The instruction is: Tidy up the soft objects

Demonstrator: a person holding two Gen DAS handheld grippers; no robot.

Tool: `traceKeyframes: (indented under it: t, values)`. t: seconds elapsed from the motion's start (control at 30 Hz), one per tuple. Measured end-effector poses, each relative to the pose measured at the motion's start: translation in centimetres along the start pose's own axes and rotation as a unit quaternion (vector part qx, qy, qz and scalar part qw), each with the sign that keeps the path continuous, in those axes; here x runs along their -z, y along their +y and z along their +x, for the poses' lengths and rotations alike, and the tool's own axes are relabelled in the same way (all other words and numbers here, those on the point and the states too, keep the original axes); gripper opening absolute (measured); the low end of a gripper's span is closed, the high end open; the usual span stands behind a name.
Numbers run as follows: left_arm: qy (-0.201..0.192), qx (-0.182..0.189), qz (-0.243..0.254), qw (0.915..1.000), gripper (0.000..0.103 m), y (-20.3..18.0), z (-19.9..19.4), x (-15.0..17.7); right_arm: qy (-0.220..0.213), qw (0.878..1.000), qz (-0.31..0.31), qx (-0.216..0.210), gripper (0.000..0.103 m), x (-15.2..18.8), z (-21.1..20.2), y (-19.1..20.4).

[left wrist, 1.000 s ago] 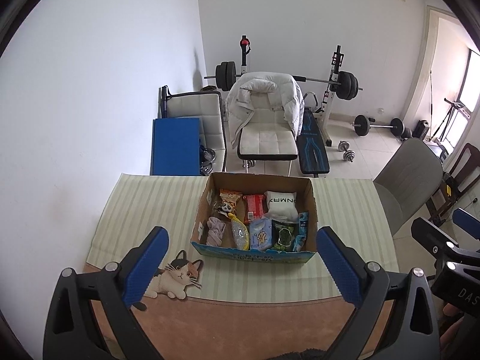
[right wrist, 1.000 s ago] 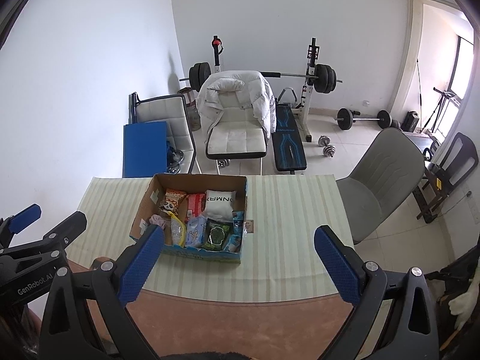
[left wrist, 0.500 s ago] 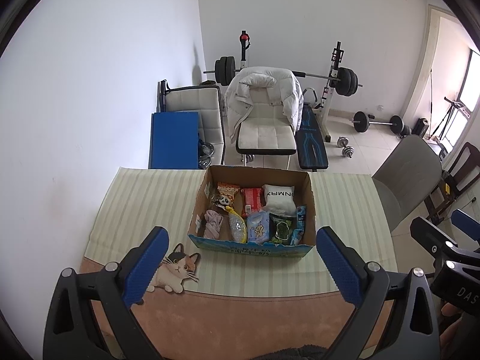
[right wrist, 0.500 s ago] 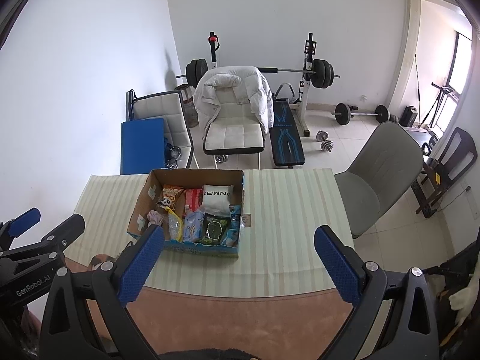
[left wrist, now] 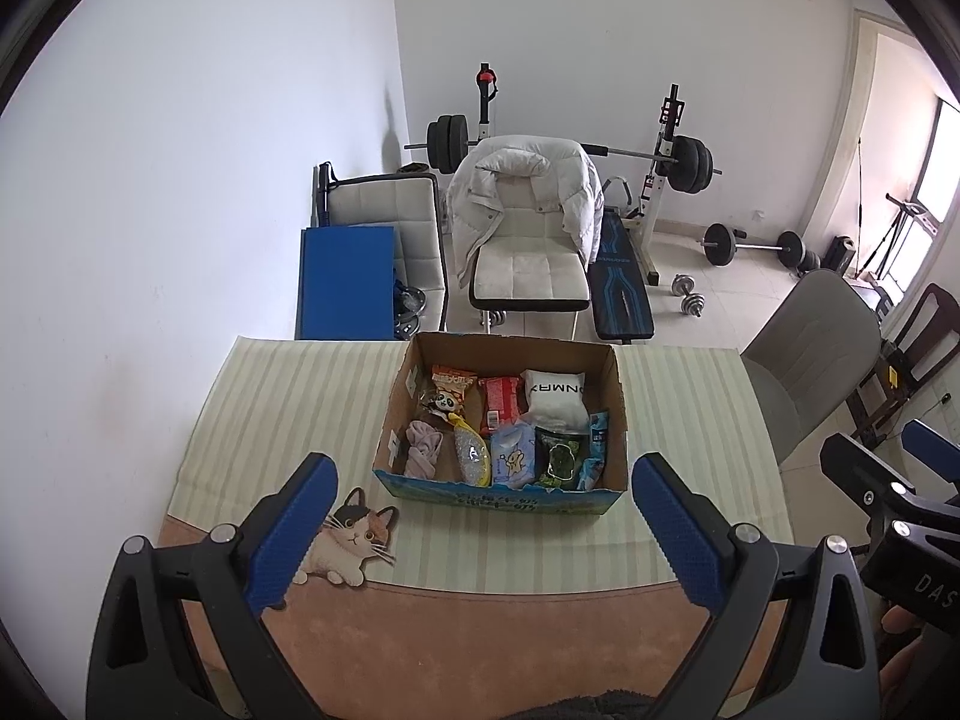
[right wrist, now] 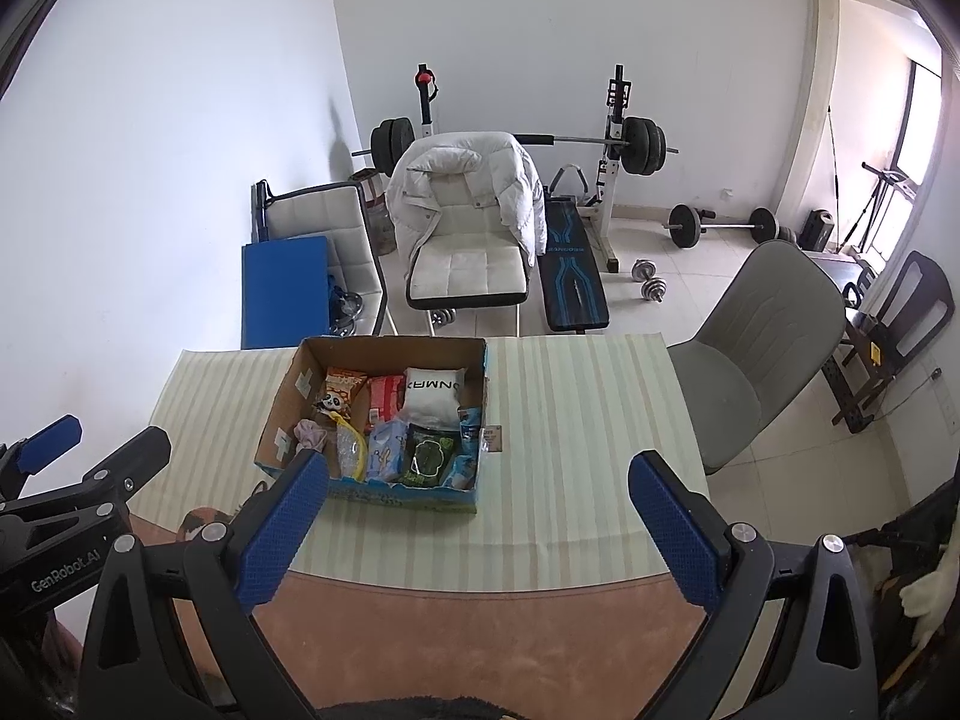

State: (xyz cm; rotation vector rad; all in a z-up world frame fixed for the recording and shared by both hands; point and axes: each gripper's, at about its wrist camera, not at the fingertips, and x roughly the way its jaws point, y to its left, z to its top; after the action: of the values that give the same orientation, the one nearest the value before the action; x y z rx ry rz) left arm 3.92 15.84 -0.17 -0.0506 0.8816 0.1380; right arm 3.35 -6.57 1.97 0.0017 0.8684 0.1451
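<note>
Left wrist: cardboard box (left wrist: pixel 501 495) lies crosswise (open top up), both claws (left wrist: pixel 480 516) (right wrist: pixel 474 516) wide, empty.

Left tongs (left wrist: pixel 483 531): jaws spread wide, blue ribbed pads (left wrist: pixel 292 531) facing inward, nothing between them. Black finger arms angle up from the near edge of the left wrist view. Held level, pointing toward the far side.

Right tongs (right wrist: pixel 477 531): jaws equally wide apart, blue pads (right wrist: pixel 675 531) bare, nothing gripped. Same forward pose.

The two tongs sit side by side, apart: each shows at the edge of the other's view. A bit of skin, likely the holding hand (left wrist: pixel 900 639), shows under the right unit; pose unclear.
</note>
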Motion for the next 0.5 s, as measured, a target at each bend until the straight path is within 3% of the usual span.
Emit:
traceKeyframes:
  t: [0.5]
  values:
    - [-0.011,0.002,-0.004,0.9999,0.101,0.01,-0.71,-0.30,-0.015,1.000,0.007,0.005,0.102,-0.35,-1.09,-0.14]
